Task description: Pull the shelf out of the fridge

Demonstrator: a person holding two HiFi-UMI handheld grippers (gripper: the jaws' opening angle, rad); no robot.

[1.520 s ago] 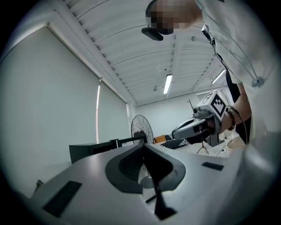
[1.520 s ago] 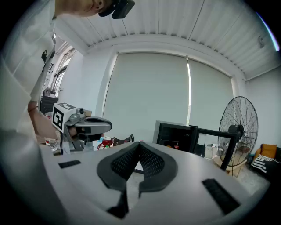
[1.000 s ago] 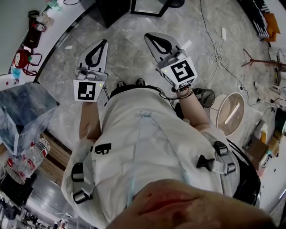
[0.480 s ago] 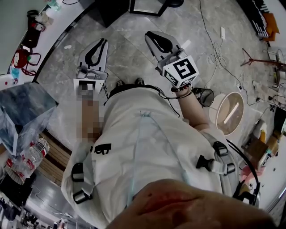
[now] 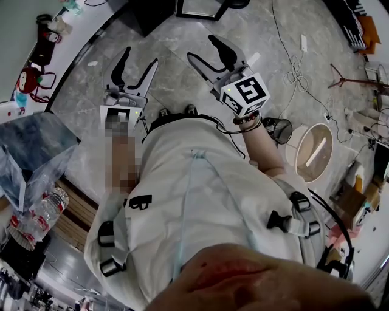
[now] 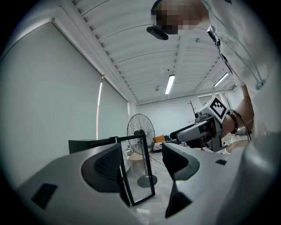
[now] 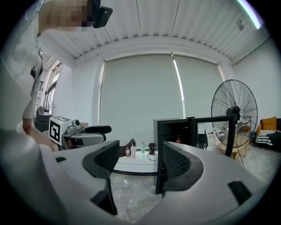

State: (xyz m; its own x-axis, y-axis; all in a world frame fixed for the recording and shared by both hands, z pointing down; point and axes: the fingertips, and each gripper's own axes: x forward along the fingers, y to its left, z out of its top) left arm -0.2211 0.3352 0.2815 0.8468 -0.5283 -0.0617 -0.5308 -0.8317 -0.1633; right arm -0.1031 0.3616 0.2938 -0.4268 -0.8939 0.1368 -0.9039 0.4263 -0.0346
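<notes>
A small black fridge [image 7: 174, 132] stands on the floor ahead with its glass door [image 7: 215, 129] swung open. It shows again in the left gripper view as the fridge [image 6: 88, 143] and its door [image 6: 138, 171], and at the head view's top edge [image 5: 152, 15]. I cannot make out the shelf inside. My left gripper [image 5: 141, 56] and right gripper [image 5: 202, 47] are held side by side in the air in front of the person's body, well short of the fridge. The jaws of both are opening, with nothing between them.
A standing fan [image 7: 234, 105] is to the right of the fridge. A low white platform [image 7: 131, 162] with bottles runs along the wall. Cables [image 5: 295, 76] lie on the floor and a round wooden stool [image 5: 313, 152] stands at the right. A plastic bag [image 5: 36, 152] sits at the left.
Both grippers' jaws were shut before and now stand spread apart. The right gripper has tilted slightly; both hands stay in about the same place.
</notes>
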